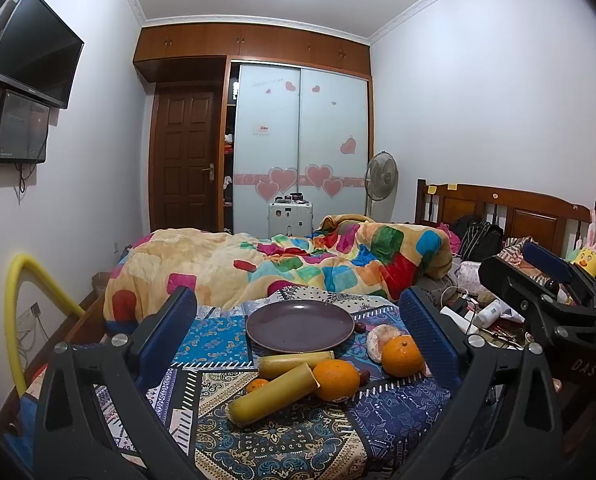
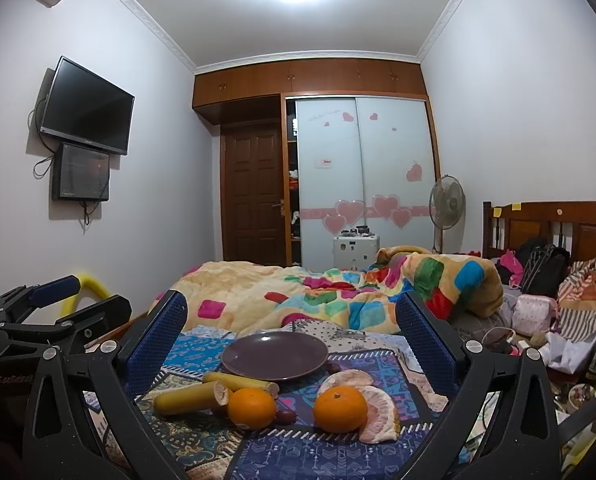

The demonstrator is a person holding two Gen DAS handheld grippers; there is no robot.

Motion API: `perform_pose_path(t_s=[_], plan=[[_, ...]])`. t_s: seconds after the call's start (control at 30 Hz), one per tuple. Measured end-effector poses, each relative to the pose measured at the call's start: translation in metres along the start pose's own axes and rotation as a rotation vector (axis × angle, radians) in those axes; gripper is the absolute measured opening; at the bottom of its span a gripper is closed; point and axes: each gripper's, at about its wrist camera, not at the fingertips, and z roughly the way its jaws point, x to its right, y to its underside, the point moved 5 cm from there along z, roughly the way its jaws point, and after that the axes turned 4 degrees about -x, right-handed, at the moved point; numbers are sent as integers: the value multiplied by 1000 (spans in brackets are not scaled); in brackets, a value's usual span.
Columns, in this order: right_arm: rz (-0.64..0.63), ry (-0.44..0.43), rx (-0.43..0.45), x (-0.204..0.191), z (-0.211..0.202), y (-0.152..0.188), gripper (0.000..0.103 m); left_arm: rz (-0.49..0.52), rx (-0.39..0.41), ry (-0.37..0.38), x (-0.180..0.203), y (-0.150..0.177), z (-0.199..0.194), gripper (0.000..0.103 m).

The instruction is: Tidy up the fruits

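A dark purple plate (image 1: 300, 325) (image 2: 274, 351) lies empty on the patterned cloth. In front of it lie two yellow cut stalks (image 1: 273, 396) (image 2: 190, 399), two oranges (image 1: 336, 379) (image 1: 402, 356) (image 2: 252, 407) (image 2: 340, 409), a small tangerine (image 1: 257, 385), peeled pomelo pieces (image 1: 379, 340) (image 2: 373, 412) and small dark red fruits (image 2: 285, 415). My left gripper (image 1: 298, 328) is open and empty, above and short of the fruit. My right gripper (image 2: 292, 332) is open and empty too, with the fruit between its fingers in view. The right gripper shows at the right of the left wrist view (image 1: 545, 280).
The patterned cloth (image 1: 298, 432) covers the bed's near end. A colourful quilt (image 1: 282, 264) is piled behind the plate. Bags, bottles and clutter (image 2: 545, 320) lie to the right by the headboard. A yellow tube (image 1: 18, 320) stands at the left.
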Motion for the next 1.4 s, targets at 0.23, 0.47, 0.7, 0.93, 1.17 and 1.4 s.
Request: perform_pose_path(t_s=[0.23,0.47,0.7,0.93,1.17,1.4], plan=[[3,-2,-1,-1,0,0,103,-2,-1,2,-1,1,1,103],[4,-3,-1,0,0,0,103,-6,-1,3,-2,0,0,103],[5,-5,-1,-1,0,0,103,-9,-2,5,-3,0,0,103],[5,-5,0,-2,0,0,103,-10,-2,5,-3,0,1,103],[5,-4,-1,-1,0,0,103,-10,-2,4,-4,-1,1,103],[5,-5,0,-1,0,1,103,-12,-3,5,-4,0,0,103]])
